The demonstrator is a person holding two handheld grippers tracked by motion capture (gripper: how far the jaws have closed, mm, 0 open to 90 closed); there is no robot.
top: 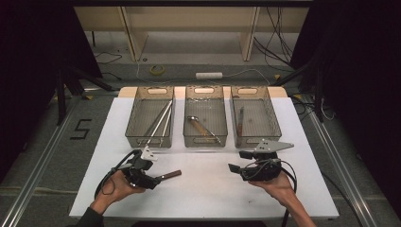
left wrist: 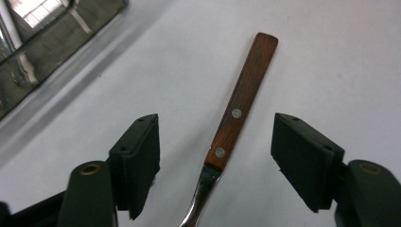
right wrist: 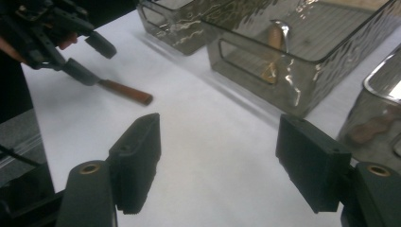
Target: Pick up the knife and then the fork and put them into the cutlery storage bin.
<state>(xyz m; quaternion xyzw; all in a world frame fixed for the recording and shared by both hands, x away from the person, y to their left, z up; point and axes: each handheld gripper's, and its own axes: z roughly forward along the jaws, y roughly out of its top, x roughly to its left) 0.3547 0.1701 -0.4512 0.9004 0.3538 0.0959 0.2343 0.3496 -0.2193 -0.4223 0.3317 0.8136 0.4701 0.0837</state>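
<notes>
Wood-handled utensil (left wrist: 239, 106), its reddish-brown grip carrying two pale rivets and narrowing into a shiny metal neck, is lying flat on the white bench (top: 208, 189) in front of the three clear bins (top: 204, 122), with its handle sitting between the jaws of the left tongs (left wrist: 215, 161), which are standing apart and not pressing on it. Left hand (top: 120, 187) is cradling those tongs low over the bench and angling them toward the middle, while the right hand (top: 276, 182) is holding the right tongs (right wrist: 217, 165) level above bare bench, jaws gaping wide with nothing between them.
</notes>
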